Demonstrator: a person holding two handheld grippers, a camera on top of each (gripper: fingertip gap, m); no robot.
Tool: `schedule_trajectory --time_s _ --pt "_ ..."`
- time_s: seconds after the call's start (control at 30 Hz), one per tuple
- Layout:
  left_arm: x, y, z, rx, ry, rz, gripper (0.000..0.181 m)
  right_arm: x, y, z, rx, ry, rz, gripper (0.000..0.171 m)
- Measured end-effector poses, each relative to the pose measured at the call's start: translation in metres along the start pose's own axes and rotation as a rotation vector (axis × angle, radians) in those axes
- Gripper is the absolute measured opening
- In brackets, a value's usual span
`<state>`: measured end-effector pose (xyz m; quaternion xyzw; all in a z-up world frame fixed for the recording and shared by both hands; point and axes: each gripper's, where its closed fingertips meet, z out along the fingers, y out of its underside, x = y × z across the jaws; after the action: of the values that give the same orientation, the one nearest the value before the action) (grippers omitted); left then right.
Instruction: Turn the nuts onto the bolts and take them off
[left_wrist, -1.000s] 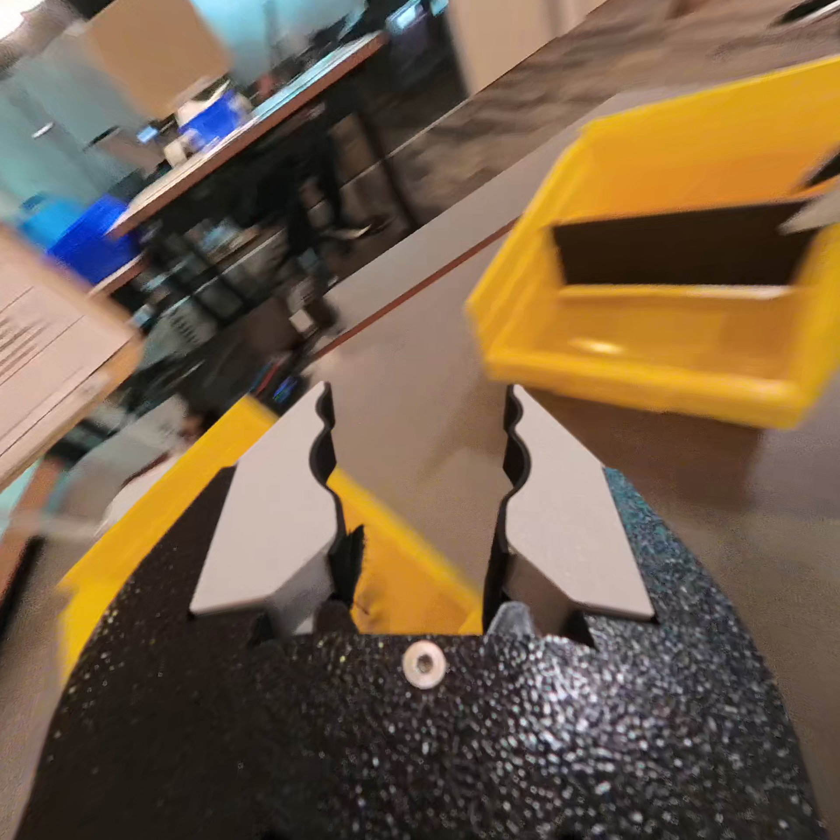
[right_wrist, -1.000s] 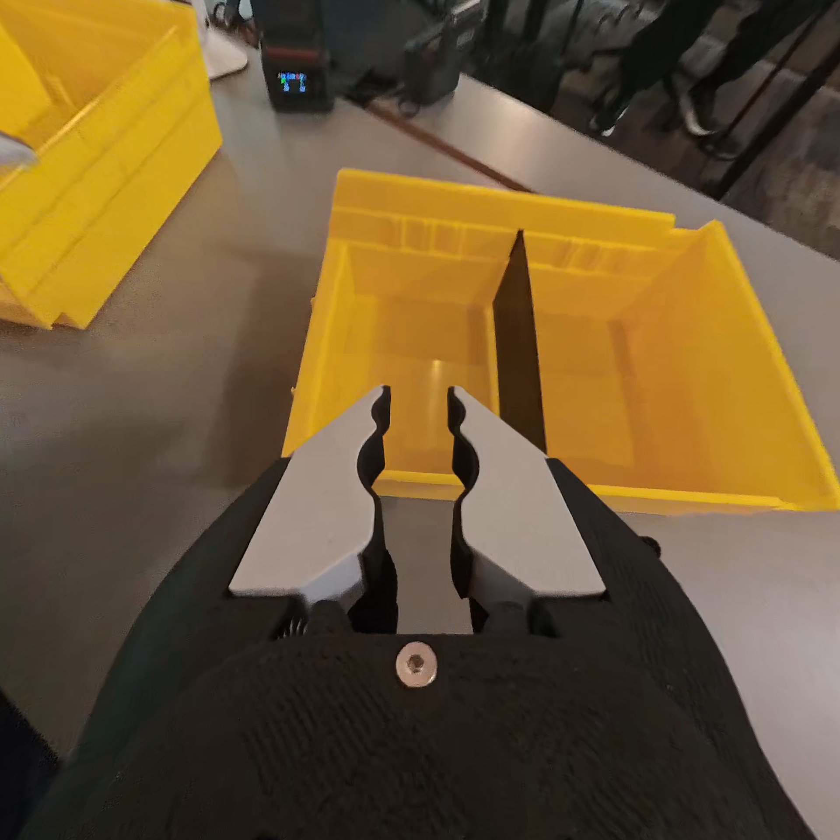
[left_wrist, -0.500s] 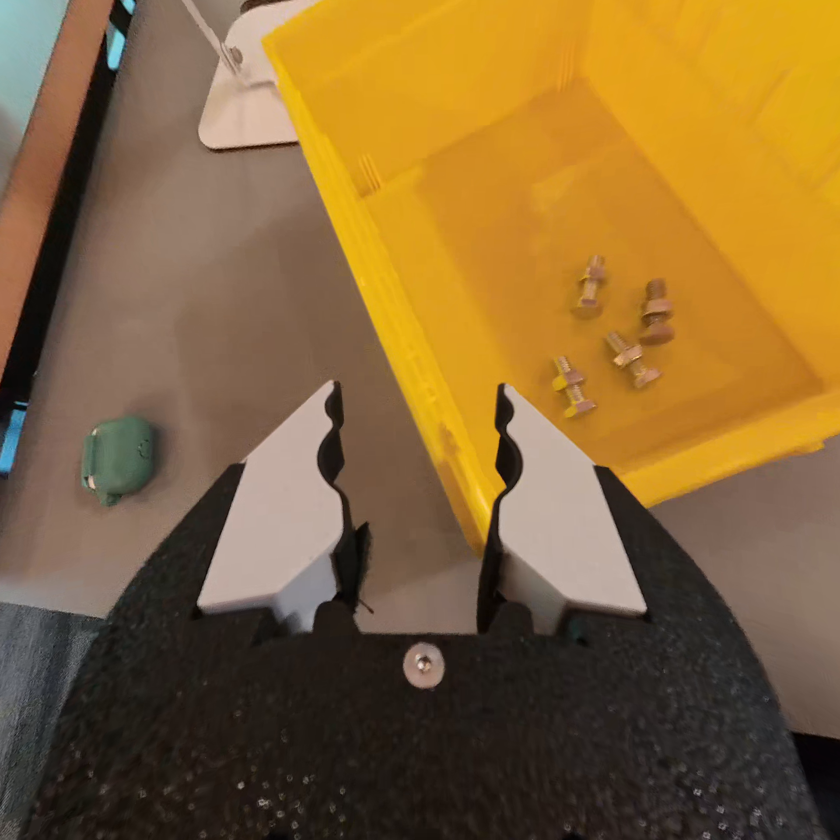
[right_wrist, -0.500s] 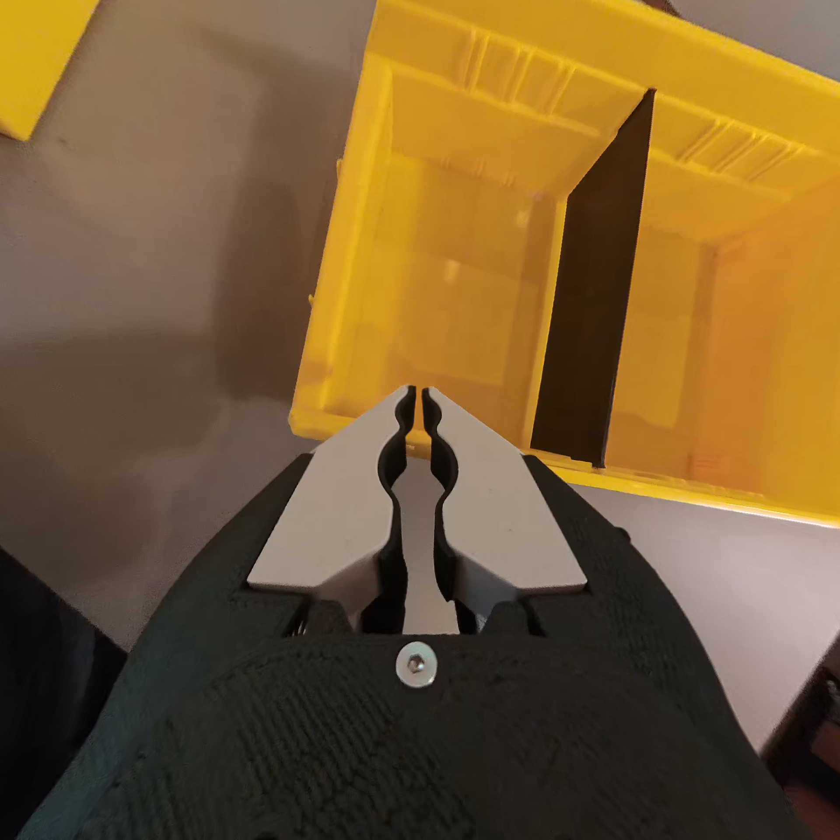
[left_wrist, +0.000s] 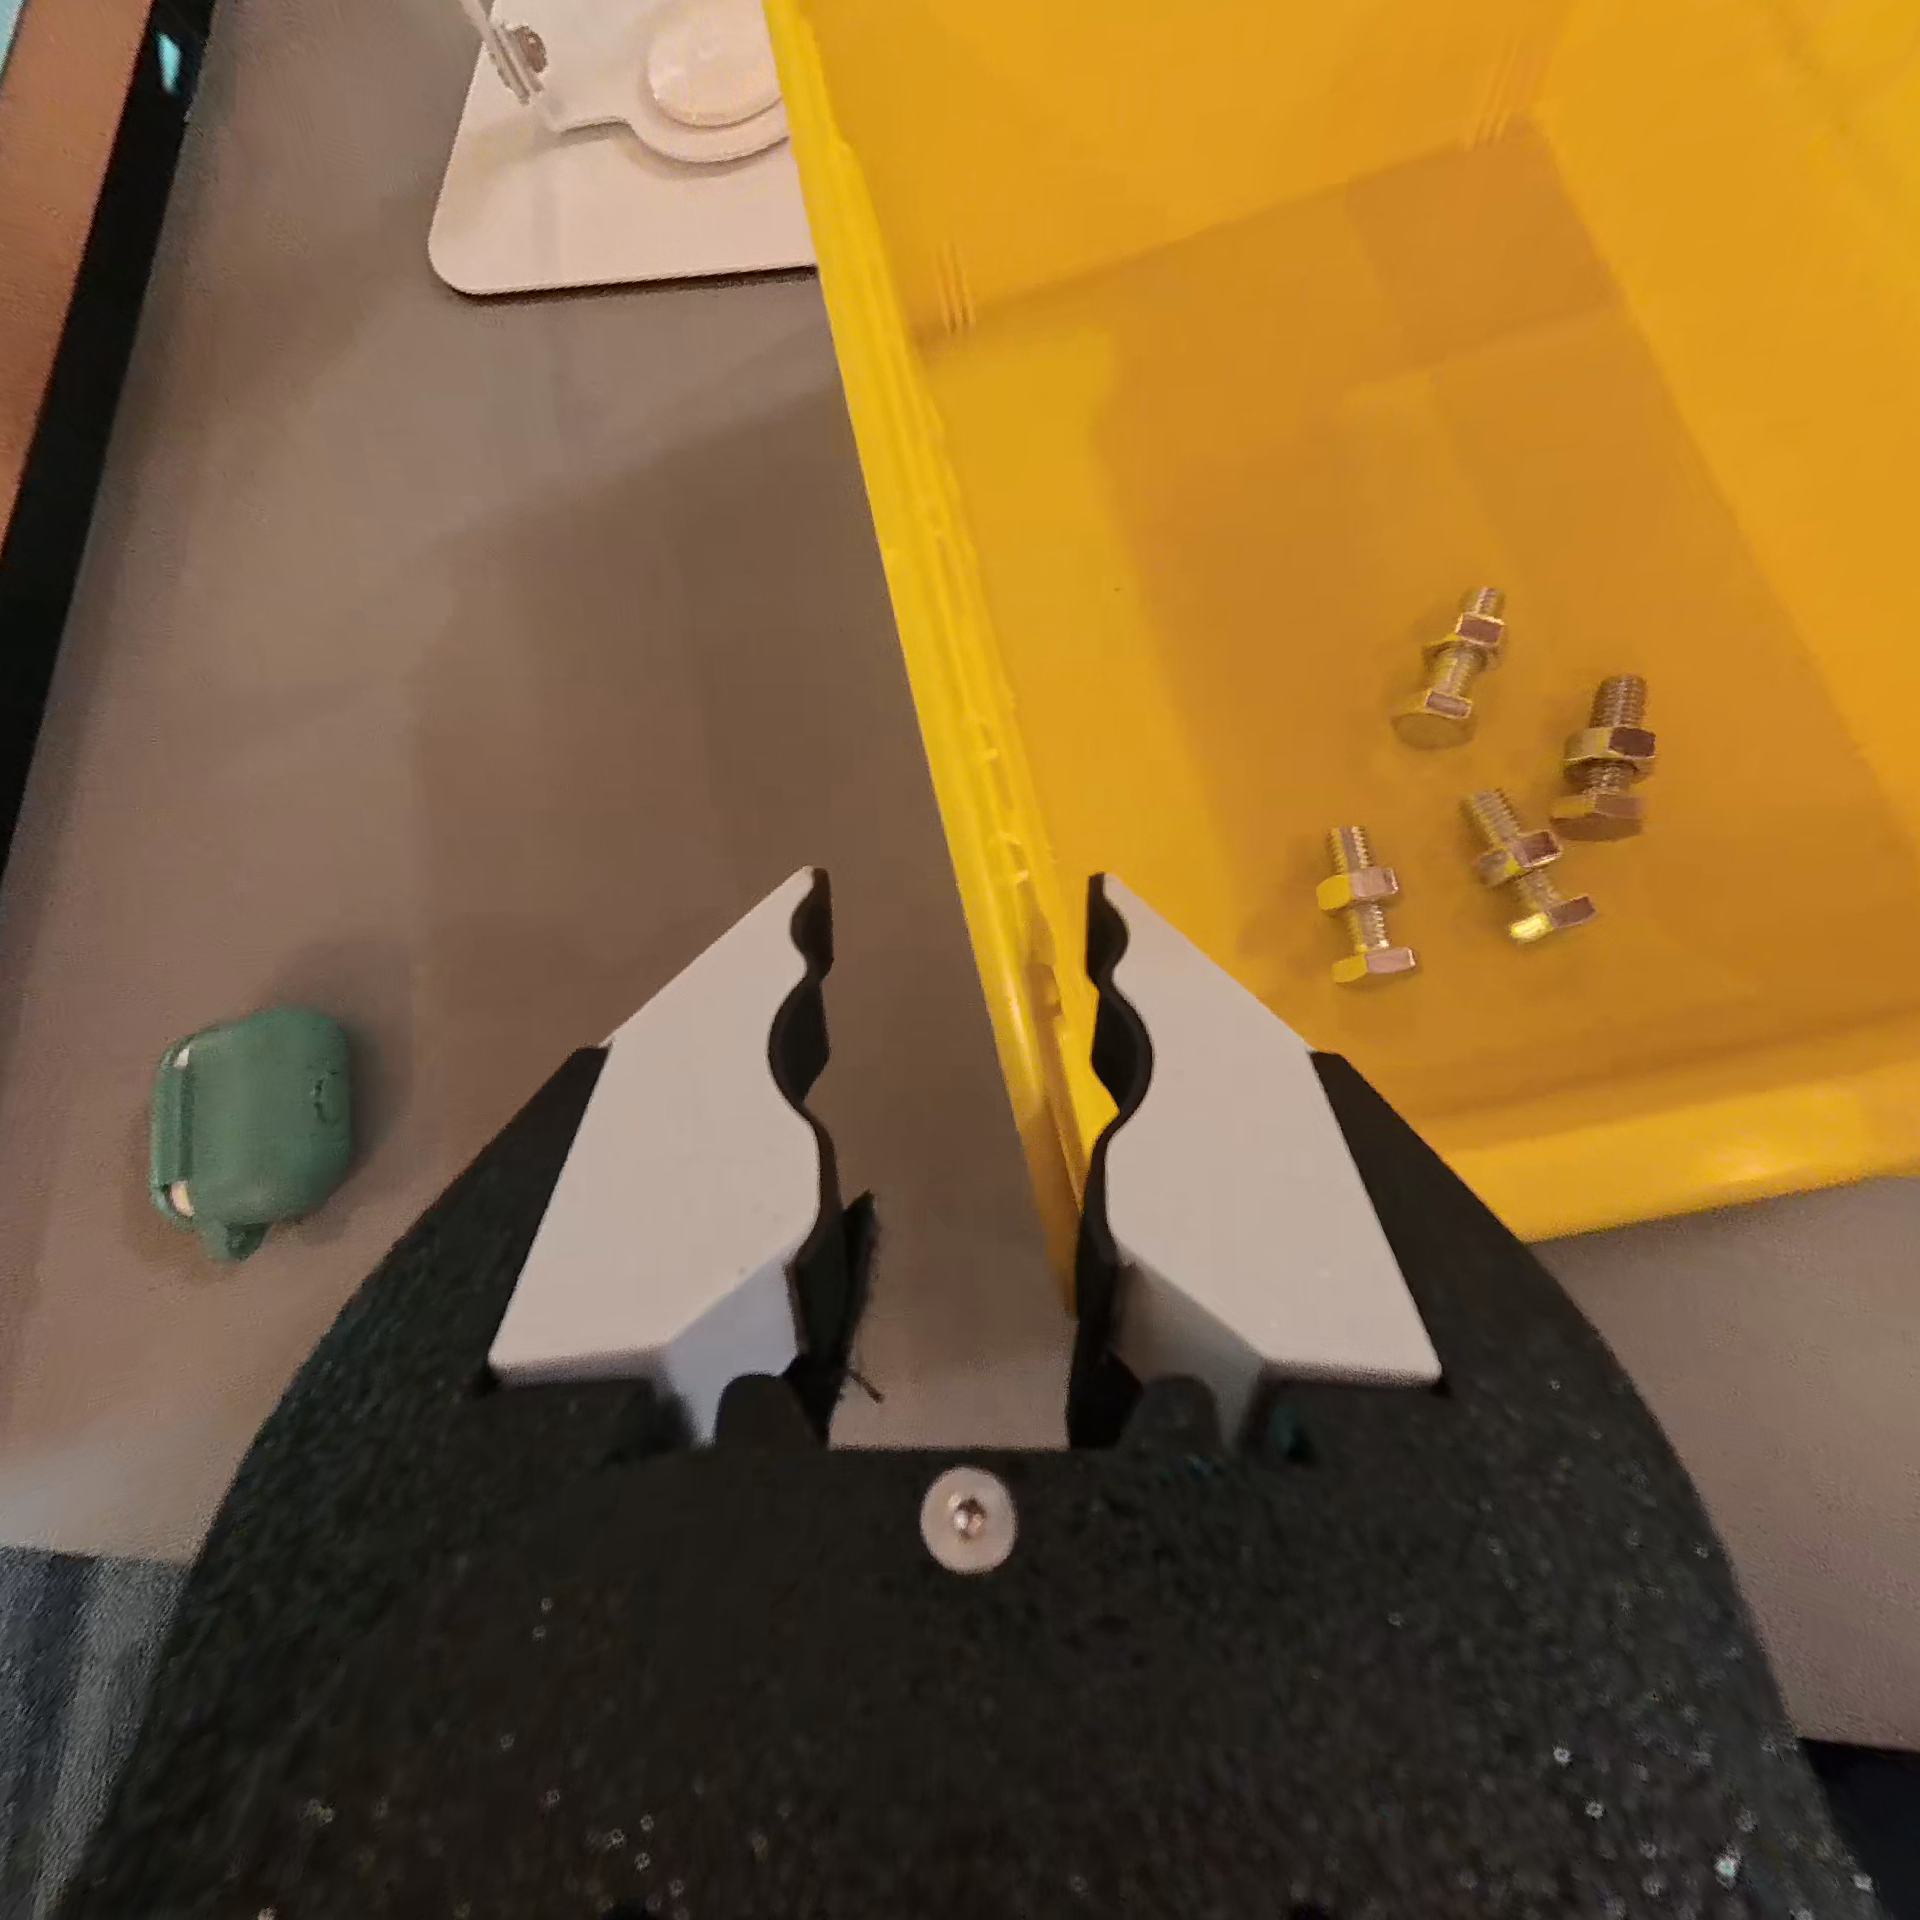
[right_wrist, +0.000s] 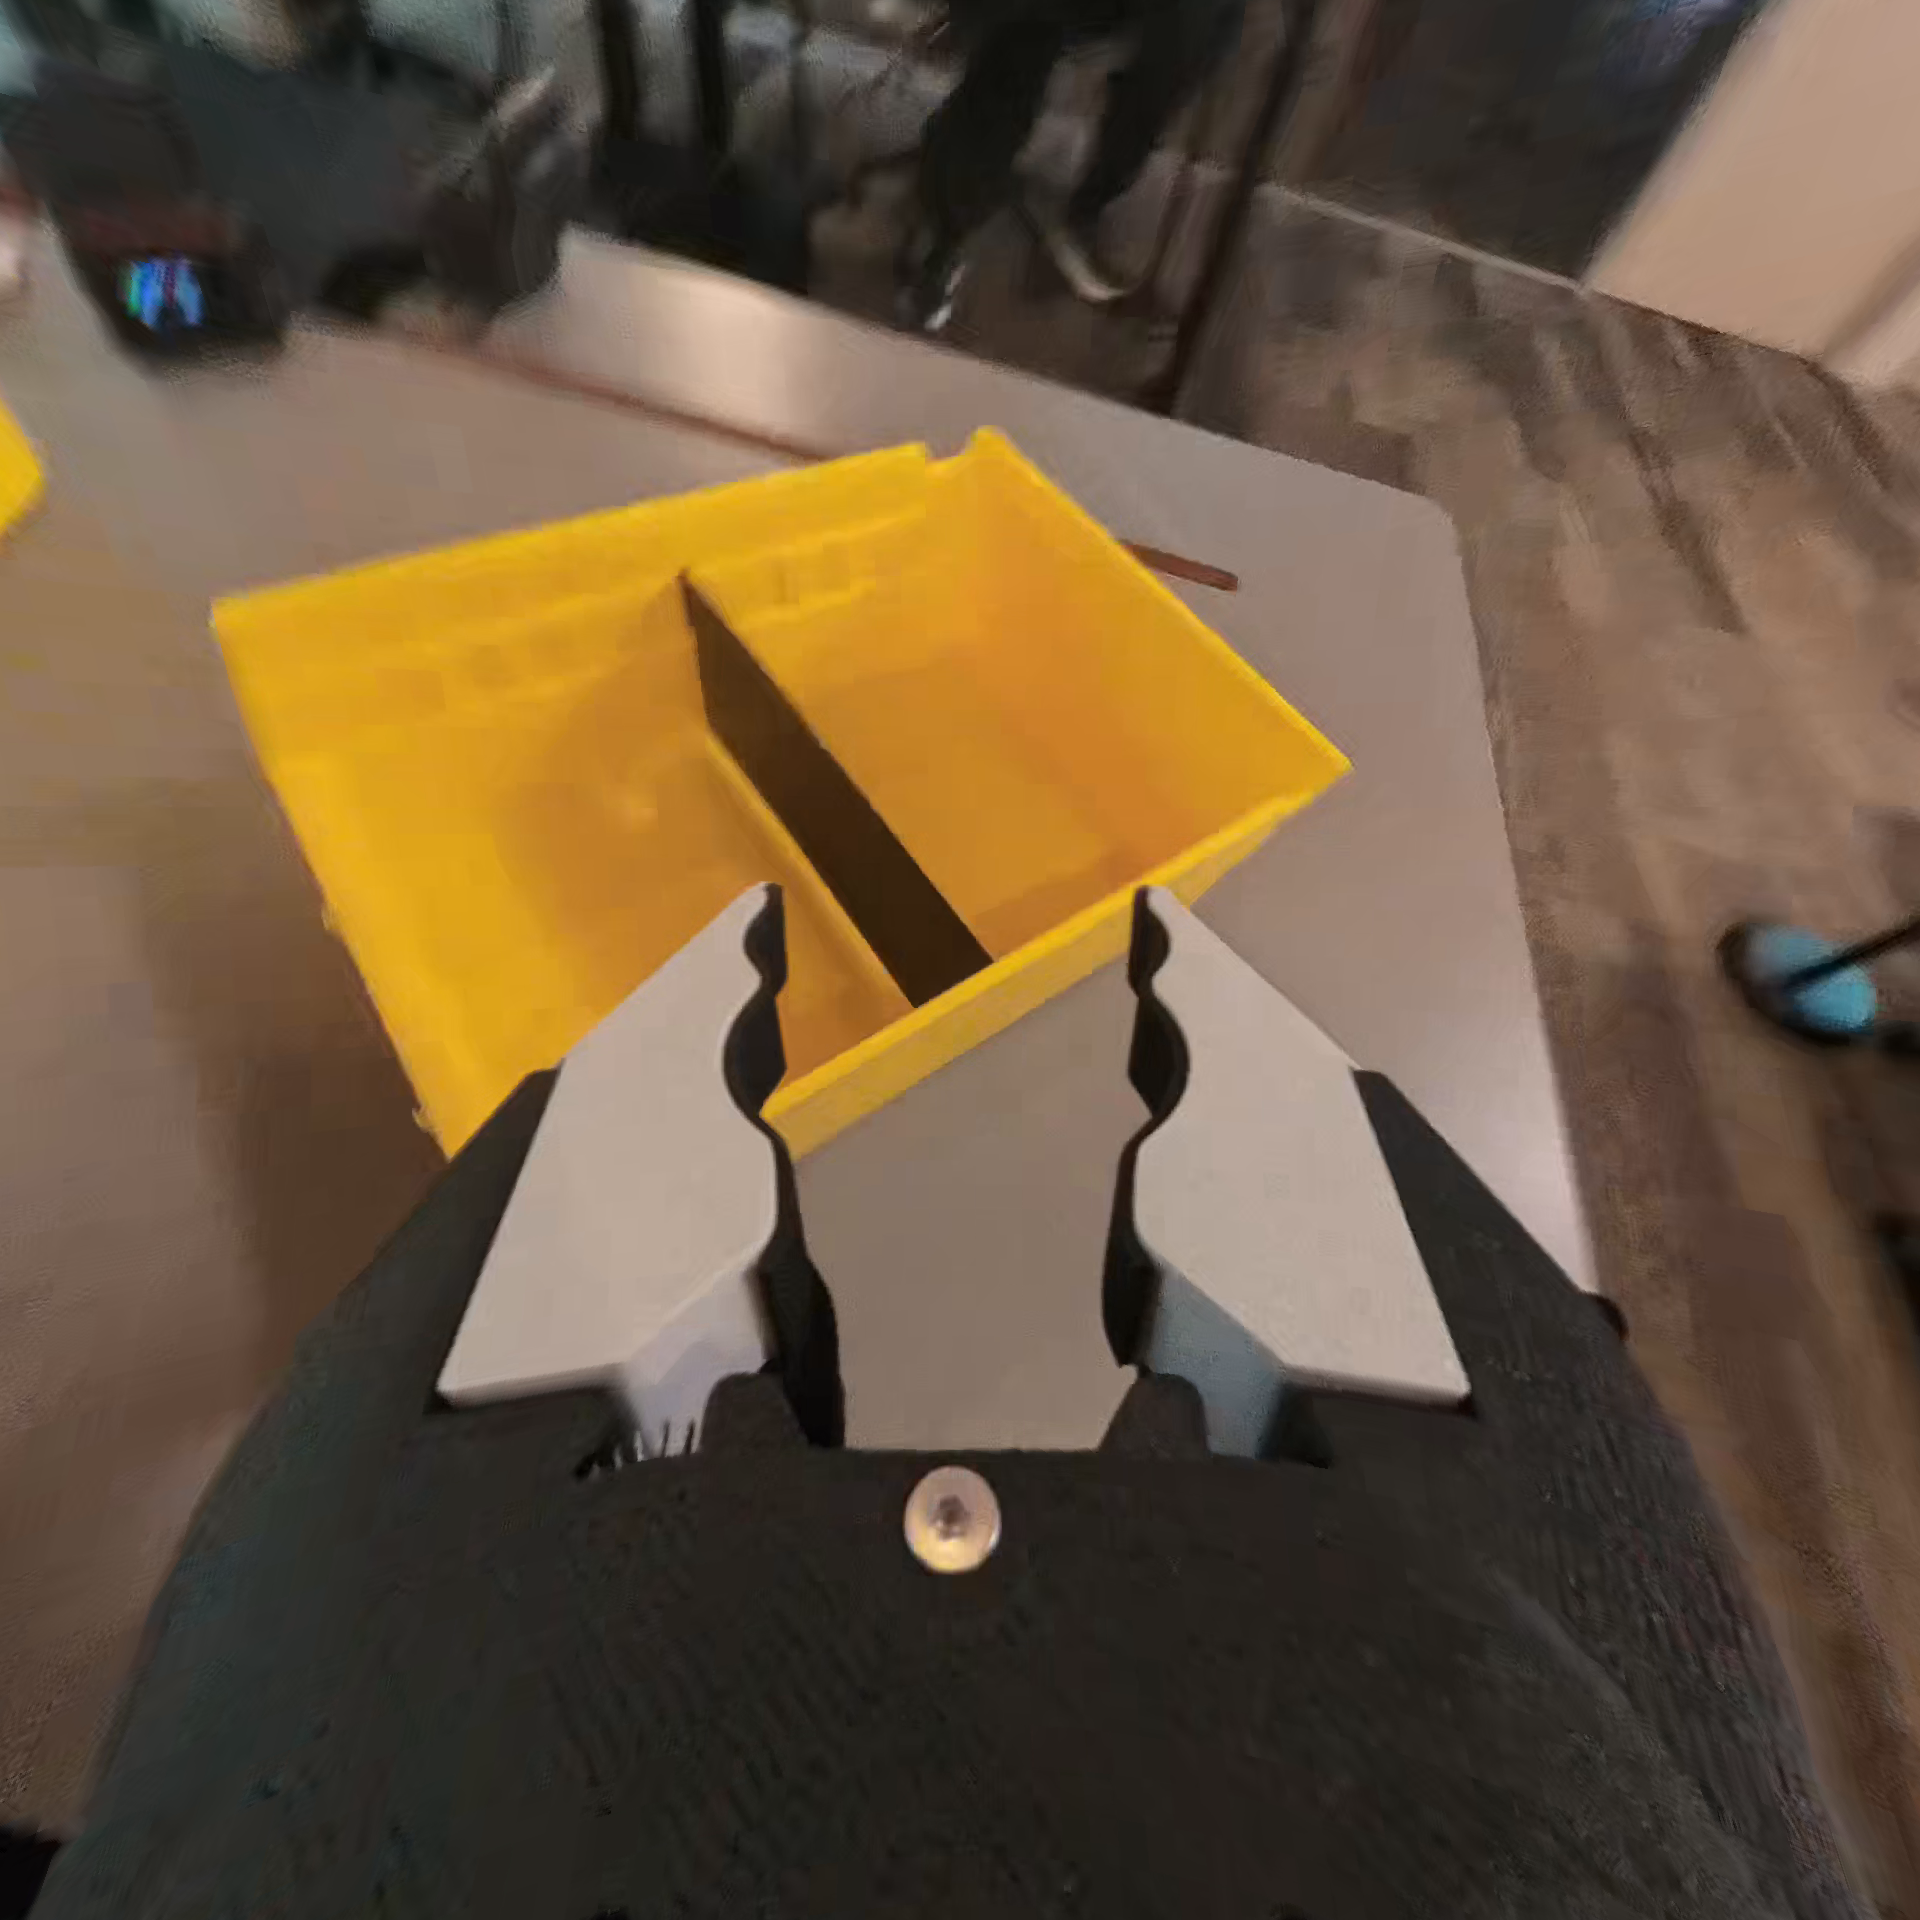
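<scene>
Since nothing is held yet, the step in hand looks like the first pick, so the lines run from the left side across.

Green case (left_wrist: 249, 1127): lies on the counter (left_wrist: 520, 727) well left of the work; no part of the task, leave it.

Left tool (left_wrist: 958, 899): fingers apart and empty, straddling the near wall of the yellow bin (left_wrist: 935, 831).

Bolts with nuts (left_wrist: 1496, 790): four, each with a nut on its shaft, lying close together on the bin floor, right of the left tool.

Advice: lift over the wall, come down on the bolt nearest the wall (left_wrist: 1361, 904), clamp head or shaft and leave its nut free.

Right tool (right_wrist: 954, 909): fingers wide apart, empty, above the near edge of a divided bin (right_wrist: 1278, 821) whose visible compartments look empty.

Risk: neighbouring bolts may get nudged.
</scene>
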<state>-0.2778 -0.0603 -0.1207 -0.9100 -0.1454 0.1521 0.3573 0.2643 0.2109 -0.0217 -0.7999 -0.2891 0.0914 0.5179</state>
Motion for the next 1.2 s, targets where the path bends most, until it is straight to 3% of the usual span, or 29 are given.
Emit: schedule_trajectory --time_s 0.07,0.17,0.27,0.33,0.4,0.67,1.0,1.07,1.2 --pt "0.000 0.002 0.006 0.000 0.012 0.017 0.047 -0.003 0.017 0.001 -0.045 -0.007 0.167 0.078" --pt "0.003 0.002 0.013 0.011 0.039 0.027 0.041 -0.017 0.054 0.014 -0.244 0.028 0.166 0.084" --pt "0.005 -0.001 0.017 0.022 0.055 0.060 0.036 -0.030 0.070 0.020 -0.382 0.026 0.179 0.059" --pt "0.003 -0.003 0.019 0.021 0.053 0.072 0.013 -0.034 0.075 0.022 -0.449 0.027 0.153 0.040" --pt "0.000 -0.004 0.019 0.009 0.057 0.068 0.006 -0.038 0.075 0.023 -0.490 0.008 0.124 0.025" --pt "-0.031 -0.001 0.015 0.058 0.119 -0.012 0.002 0.002 0.086 0.016 -0.611 0.041 0.020 0.017" --pt "-0.128 0.011 0.012 0.089 0.046 -0.152 0.002 0.064 0.101 0.008 -0.669 -0.053 0.024 0.011" --pt "-0.140 0.014 0.020 0.071 0.057 -0.164 0.010 0.067 0.098 0.007 -0.650 -0.044 0.048 0.011" --pt "-0.156 0.021 0.025 0.055 0.036 -0.241 0.025 0.066 0.045 -0.014 -0.407 0.109 0.044 0.034"
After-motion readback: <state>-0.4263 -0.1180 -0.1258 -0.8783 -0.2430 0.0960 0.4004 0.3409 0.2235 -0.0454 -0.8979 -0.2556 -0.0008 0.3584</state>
